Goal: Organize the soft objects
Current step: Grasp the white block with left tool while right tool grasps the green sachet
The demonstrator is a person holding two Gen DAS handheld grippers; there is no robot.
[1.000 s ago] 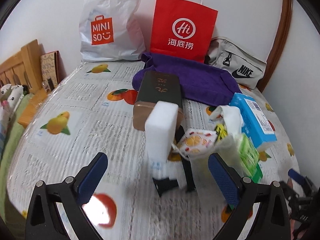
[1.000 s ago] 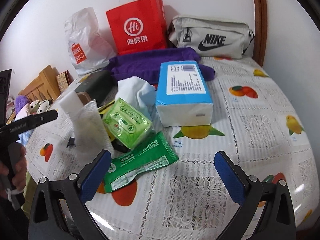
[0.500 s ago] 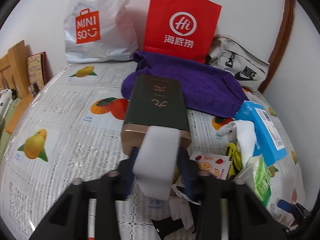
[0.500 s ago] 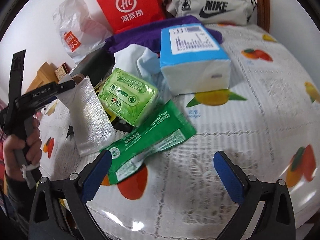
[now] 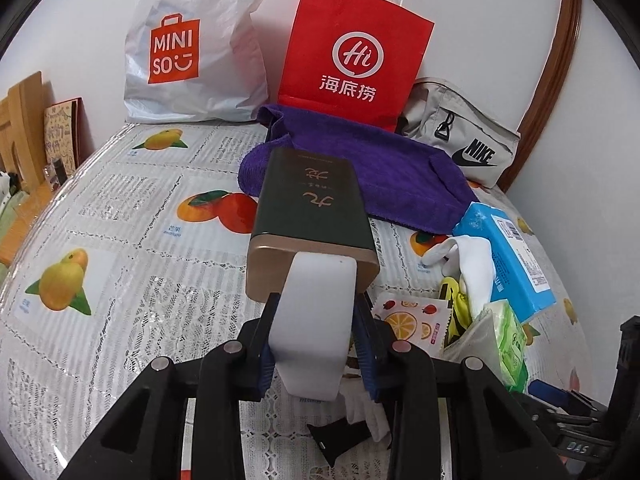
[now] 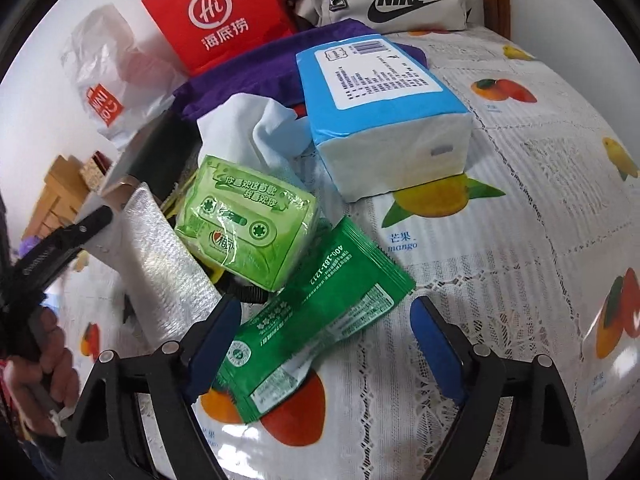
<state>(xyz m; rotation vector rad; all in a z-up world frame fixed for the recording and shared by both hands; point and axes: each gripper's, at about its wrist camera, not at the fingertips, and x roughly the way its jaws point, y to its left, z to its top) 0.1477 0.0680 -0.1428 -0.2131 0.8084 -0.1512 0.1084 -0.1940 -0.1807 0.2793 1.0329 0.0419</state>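
Note:
My left gripper point(image 5: 316, 340) is shut on a white sponge block point(image 5: 316, 304), which stands upright between the blue pads in front of a dark box point(image 5: 312, 204). In the right wrist view, a flat green wipes packet point(image 6: 340, 300) lies on the fruit-print cloth between the jaws of my right gripper point(image 6: 324, 320). Those jaws are closing, and the pads stand clear of the packet on both sides. Just beyond it are a light green tissue pack point(image 6: 248, 224), a white cloth point(image 6: 256, 128), a blue tissue pack point(image 6: 380, 108) and a silver pouch point(image 6: 160, 272).
A purple towel point(image 5: 380, 176) lies behind the box. Against the wall stand a red paper bag point(image 5: 352, 60), a white Miniso bag point(image 5: 192, 48) and a grey Nike bag point(image 5: 460, 140). A fruit-print sachet point(image 5: 408, 320) lies right of the sponge. A hand point(image 6: 44, 364) shows at the left.
My left gripper has shut on the white sponge and moved in toward the dark box. My right gripper has come down over the green packet and its jaws have narrowed.

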